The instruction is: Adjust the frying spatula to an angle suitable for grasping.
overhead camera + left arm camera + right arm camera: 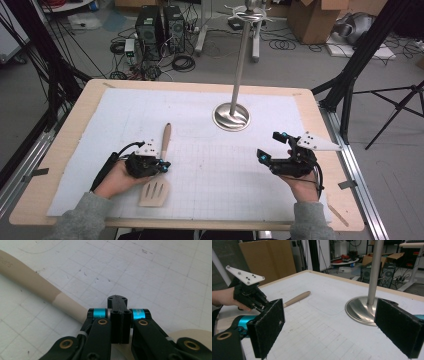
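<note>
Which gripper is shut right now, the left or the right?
The left gripper: its jaws meet over the spatula, with no gap. The right gripper stands wide open over bare mat.

The high view overlooks the table (65, 145); both tongs views sit low, sharing its white mat (324, 295).

spatula (159, 170) on mat (125, 115), stand (231, 116) behind

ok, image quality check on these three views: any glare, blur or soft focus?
High view: even lighting, soft overall; the shiny steel round stand base shows bright streaks of glare. Left gripper view: the shut black left gripper is sharp, and the beige wooden slotted spatula beneath it blurs toward the left edge. Right gripper view: the open black right gripper has close pads slightly soft; background clutter is hazy.
</note>
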### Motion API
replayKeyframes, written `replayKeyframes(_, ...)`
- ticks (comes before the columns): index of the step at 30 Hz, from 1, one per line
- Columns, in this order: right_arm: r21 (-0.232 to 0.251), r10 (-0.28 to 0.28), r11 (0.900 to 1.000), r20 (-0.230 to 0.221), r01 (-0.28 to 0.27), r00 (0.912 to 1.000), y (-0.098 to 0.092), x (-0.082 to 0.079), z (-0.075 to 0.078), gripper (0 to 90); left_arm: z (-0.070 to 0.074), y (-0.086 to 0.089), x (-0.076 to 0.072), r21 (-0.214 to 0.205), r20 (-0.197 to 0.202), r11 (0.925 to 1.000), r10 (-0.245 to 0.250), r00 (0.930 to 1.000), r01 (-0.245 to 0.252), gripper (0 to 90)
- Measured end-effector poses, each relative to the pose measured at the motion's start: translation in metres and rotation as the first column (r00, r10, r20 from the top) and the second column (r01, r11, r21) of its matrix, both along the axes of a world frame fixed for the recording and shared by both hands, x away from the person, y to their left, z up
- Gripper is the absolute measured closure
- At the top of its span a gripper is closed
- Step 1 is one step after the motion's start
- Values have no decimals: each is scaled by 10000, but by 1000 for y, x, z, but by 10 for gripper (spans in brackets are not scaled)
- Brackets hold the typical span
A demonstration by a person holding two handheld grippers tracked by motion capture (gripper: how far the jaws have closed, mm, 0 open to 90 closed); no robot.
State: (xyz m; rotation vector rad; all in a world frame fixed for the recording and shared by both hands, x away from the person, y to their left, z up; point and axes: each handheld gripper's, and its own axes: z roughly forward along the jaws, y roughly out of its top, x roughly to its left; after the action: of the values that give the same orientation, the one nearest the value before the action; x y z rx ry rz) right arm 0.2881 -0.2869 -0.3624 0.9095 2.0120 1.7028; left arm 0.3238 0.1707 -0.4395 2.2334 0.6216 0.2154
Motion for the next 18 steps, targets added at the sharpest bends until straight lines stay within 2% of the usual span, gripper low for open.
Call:
replayKeyframes(9, -48, 4, 10000, -10, -4, 10000, 1, 0, -1, 83, 0, 34, -8, -160, -341, 9982, -581, 9977, 576, 900)
replayKeyframes(12, -114, -7, 9999, -51, 6, 10000, 2, 0, -1, 83, -1, 38, -6, -523, -661, 9977, -474, 9967, 439, 900)
replayKeyframes(14, -150, 17, 9999, -51, -18, 10000, 3, 0, -1, 83, 0, 39, -4, -650, -578, 9974, -347, 9977, 309, 899)
replayKeyframes(16, -172, 18, 9998, -46, -19, 10000, 3, 1, -1, 83, 4, 43, 1, -876, -194, 9955, 351, 9992, -367, 899)
replayKeyframes(17, -191, 16, 9998, -32, -16, 10000, 3, 1, -1, 83, 5, 46, 4, -945, -11, 9920, 841, 9965, -839, 898)
replayKeyframes(18, -187, 21, 9998, -38, -22, 10000, 3, 1, -1, 83, 7, 49, 8, -976, 66, 9860, 1367, 9906, -1354, 898)
